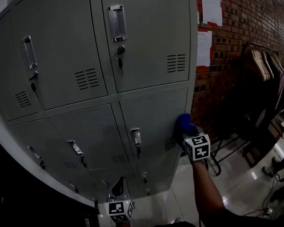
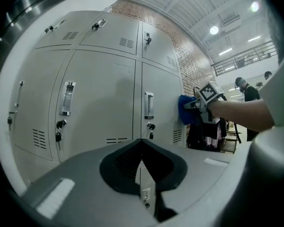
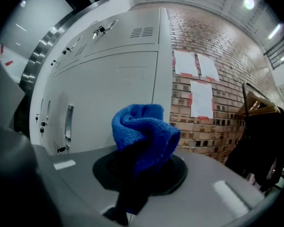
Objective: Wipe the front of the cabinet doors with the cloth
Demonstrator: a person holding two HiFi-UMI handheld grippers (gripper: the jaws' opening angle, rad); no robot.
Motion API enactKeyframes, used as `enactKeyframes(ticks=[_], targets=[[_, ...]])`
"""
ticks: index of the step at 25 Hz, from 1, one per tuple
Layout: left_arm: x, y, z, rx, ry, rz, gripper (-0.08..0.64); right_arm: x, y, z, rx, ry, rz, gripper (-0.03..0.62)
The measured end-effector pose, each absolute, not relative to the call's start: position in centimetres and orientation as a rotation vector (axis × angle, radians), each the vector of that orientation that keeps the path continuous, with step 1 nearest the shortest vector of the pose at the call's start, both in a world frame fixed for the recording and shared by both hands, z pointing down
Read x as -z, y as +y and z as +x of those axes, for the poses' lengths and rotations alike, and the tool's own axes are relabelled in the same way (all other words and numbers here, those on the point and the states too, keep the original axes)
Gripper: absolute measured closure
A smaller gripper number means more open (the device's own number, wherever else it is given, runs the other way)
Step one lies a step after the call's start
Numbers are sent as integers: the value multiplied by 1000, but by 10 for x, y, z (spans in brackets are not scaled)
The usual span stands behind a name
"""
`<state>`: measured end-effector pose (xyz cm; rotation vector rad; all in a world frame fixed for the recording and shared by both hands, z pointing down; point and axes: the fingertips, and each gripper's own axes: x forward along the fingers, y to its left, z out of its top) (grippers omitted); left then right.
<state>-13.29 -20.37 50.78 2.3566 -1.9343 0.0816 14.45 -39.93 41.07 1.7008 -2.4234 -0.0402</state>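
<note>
A grey bank of metal cabinet doors (image 1: 146,37) with handles, keys and vents fills the head view. My right gripper (image 1: 185,132) is shut on a bunched blue cloth (image 1: 184,123), which is pressed against the right part of a lower door (image 1: 154,122) near the cabinet's right edge. That cloth (image 3: 143,129) bulges out of the jaws in the right gripper view. Low and in front of the cabinet's bottom row, my left gripper (image 1: 117,189) is shut with nothing in it; its view shows the blue cloth (image 2: 186,109) and the right gripper's marker cube (image 2: 209,91) against the doors (image 2: 102,98).
A brick wall (image 1: 227,56) with taped paper sheets (image 1: 211,6) stands right of the cabinet. A clothes rack (image 1: 262,79) with hangers and dark garments is further right on the glossy tiled floor (image 1: 236,174). Persons (image 2: 246,90) stand far off.
</note>
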Motion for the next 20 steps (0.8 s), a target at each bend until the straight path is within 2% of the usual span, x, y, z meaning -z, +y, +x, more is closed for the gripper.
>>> enactKeyframes(ticks=[6, 15, 20], targets=[[-509, -203, -128, -89, -1919, 2369, 546, -411, -393, 149, 70, -2400, 1737, 535], [-507, -204, -138, -85, -1931, 2365, 546, -456, -352, 23, 5, -2589, 1477, 537], [-508, -198, -142, -76, -1933, 2356, 546, -467, -348, -21, 31, -2603, 1366, 535]])
